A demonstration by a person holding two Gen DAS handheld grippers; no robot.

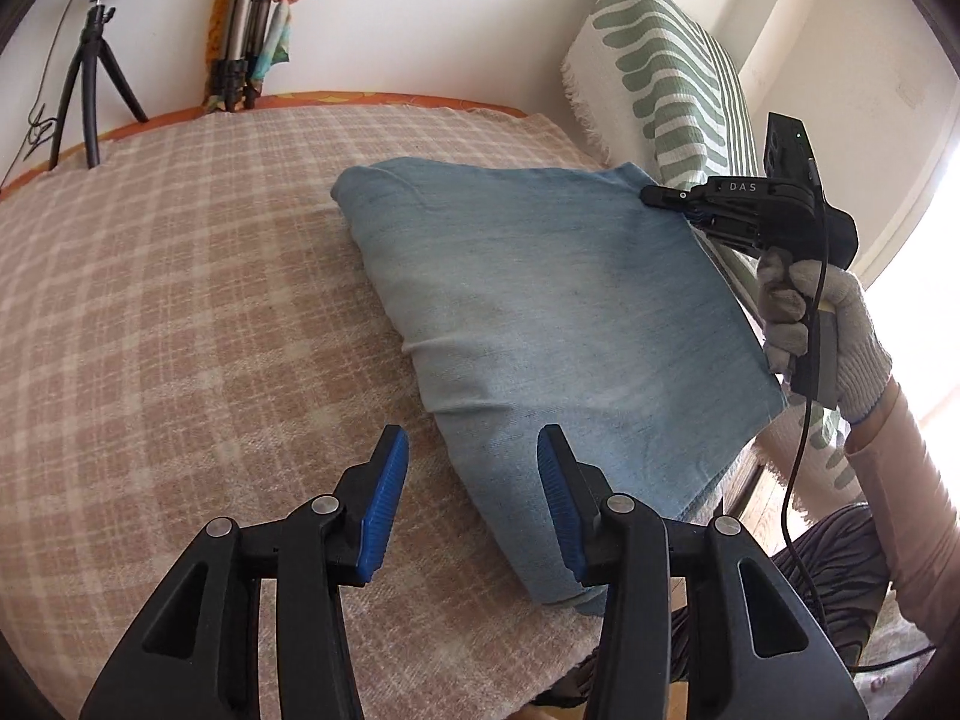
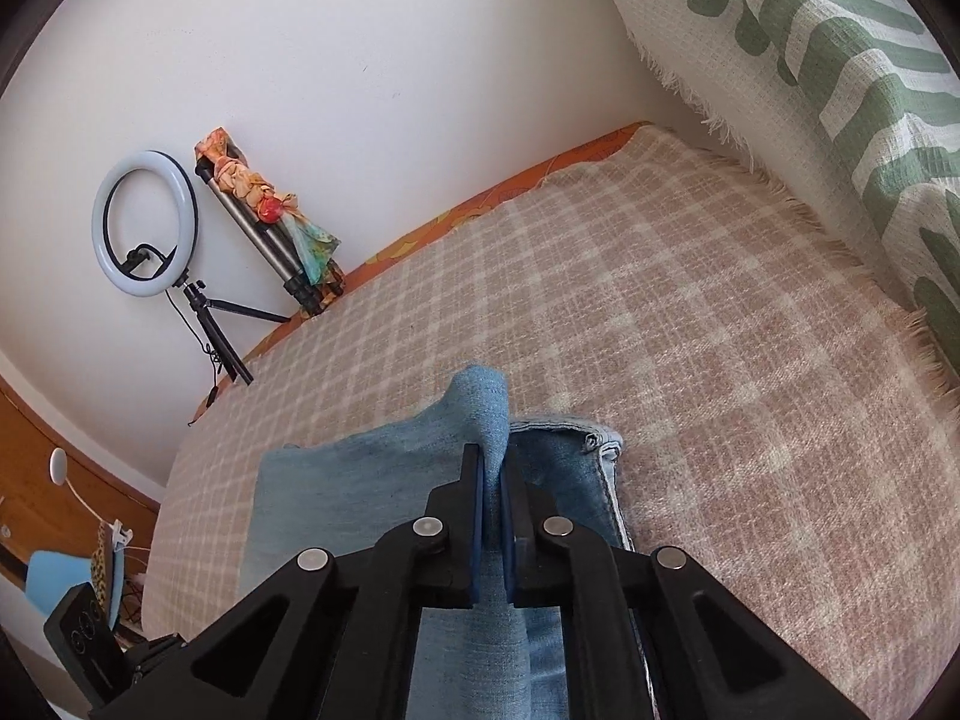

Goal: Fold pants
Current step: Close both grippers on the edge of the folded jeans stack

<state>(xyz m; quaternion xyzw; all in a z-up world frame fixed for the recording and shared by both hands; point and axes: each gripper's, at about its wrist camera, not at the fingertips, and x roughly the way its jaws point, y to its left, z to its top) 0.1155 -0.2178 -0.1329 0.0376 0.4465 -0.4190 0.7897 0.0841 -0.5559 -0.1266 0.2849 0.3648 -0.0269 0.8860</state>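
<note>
Light blue denim pants (image 1: 540, 300), pink-and-cream plaid blanket (image 1: 180, 300), green-on-white patterned throw (image 2: 840, 60)

My right claw (image 2: 493, 480) pinches a raised fold of the blue pants (image 2: 360, 480), which lie on the bed's checked blanket (image 2: 690, 330). A ring light (image 2: 144, 222) stands by the wall beyond.

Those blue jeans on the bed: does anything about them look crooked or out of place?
The jeans lie folded on the checked blanket, but one corner is pulled up into a peak, pinched in the right gripper. The left gripper is open at the near edge.
</note>
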